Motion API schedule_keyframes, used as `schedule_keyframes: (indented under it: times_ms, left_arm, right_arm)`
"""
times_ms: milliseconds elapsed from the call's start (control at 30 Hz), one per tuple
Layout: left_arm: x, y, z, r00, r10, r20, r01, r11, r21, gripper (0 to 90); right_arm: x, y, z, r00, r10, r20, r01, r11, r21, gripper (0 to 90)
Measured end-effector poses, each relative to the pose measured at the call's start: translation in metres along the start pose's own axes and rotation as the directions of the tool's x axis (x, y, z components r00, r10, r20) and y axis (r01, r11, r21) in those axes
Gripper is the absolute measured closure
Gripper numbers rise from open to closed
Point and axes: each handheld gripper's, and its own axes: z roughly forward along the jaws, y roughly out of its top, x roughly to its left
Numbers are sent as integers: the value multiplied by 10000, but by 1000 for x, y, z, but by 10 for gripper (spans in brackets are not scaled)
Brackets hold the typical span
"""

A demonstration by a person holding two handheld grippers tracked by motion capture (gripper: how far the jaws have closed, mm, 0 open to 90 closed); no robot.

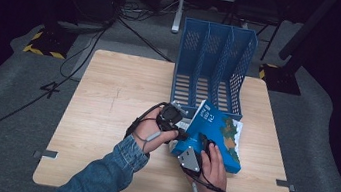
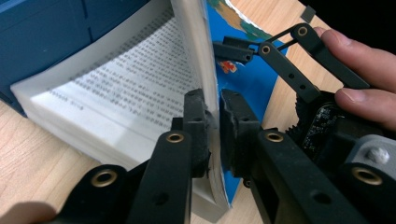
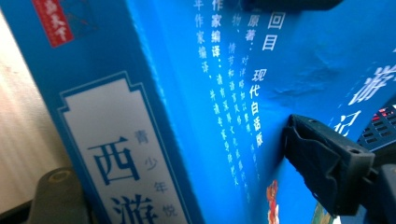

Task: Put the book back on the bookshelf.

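Left gripper (image 2: 212, 126) clamped on the lifted cover of the blue book (image 1: 217, 133). Right gripper (image 1: 200, 148) at the book's cover; its opening unclear. Book lies on table (image 1: 107, 97) before the blue file rack (image 1: 214, 64).

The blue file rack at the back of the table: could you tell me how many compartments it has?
3. The blue file rack stands at the table's far edge, its compartments side by side: left, middle and right. All look empty; the book lies in front.
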Motion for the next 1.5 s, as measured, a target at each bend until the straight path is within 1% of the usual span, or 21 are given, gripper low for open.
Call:
schedule_keyframes:
  times_ms: [100,167,300,533,733,767,800,867,1033,1067,1133,1167,1200,1233,1267,1300,1333,1400,1433,1467,1500]
  left_arm:
    - [3,-1,2,9996,-249,108,248,9996,139,819]
    - [4,-2,2,9992,-357,180,353,9992,182,833]
    - [3,-2,3,9993,-346,146,343,9992,207,834]
    - [4,-2,4,9988,-455,172,448,9982,389,826]
    - [5,-2,5,9986,-506,160,497,9974,530,813]
    - [5,-2,5,9986,-510,163,500,9973,540,811]
    - [5,-2,5,9987,-495,144,486,9973,546,810]
    - [5,-2,5,9987,-494,138,486,9973,552,794]
    - [5,-2,5,9989,-458,39,455,9975,549,763]
    - [6,-2,5,9990,-452,-3,451,9976,527,748]
    - [7,-3,6,9988,-489,-12,489,9980,411,692]
    - [8,-3,6,9989,-472,-41,473,9982,365,675]
    - [8,-4,6,9989,-467,-56,469,9985,295,653]
    - [8,-4,5,9988,-428,-253,434,9987,258,628]
    - [8,-4,4,9977,-337,-594,360,9986,387,601]
    - [9,-5,3,9970,-435,-634,451,9987,232,567]
    - [9,-5,1,9970,-481,-612,492,9986,173,555]
    - [10,-6,-3,9958,-603,-684,608,9981,53,529]
    - [11,-7,-5,9953,-211,-949,169,9988,-455,489]
    - [11,-7,-8,9936,-204,-1115,133,9979,-641,535]
    - [12,-7,-15,9933,-290,-1116,201,9966,-799,530]
  right_arm:
    - [1,2,2,9996,-272,-43,273,9996,118,216]
    - [2,3,2,9995,-323,-54,324,9993,180,215]
    - [5,7,2,9995,-308,-32,310,9985,455,212]
    - [8,12,3,9997,-242,4,242,9986,470,209]
    - [13,19,4,9994,-306,174,295,9975,645,206]
    - [13,20,4,9986,-492,182,477,9960,758,207]
    - [14,21,5,9989,-442,152,430,9964,734,206]
    - [14,22,5,9983,-560,153,549,9961,690,207]
    - [13,21,5,9988,-478,72,474,9976,504,214]
    - [13,21,5,9990,-446,25,445,9979,478,227]
    - [13,22,4,9987,-509,-84,513,9978,420,298]
    - [12,24,3,9974,-710,-119,714,9964,450,320]
    - [11,24,3,9970,-763,-143,769,9960,448,341]
    - [11,25,2,9966,-814,-96,818,9955,474,368]
    - [9,25,2,9955,-948,-76,951,9943,485,410]
    - [8,26,1,9951,-977,-126,982,9939,499,465]
    - [7,28,-1,9963,-843,-194,852,9949,532,479]
    - [4,29,-1,9959,-826,-359,845,9949,557,501]
    - [3,30,-2,9961,-793,-393,814,9951,562,563]
    - [2,31,-2,9959,-693,-584,729,9954,619,576]
    - [2,31,-3,9954,-709,-641,750,9952,630,580]
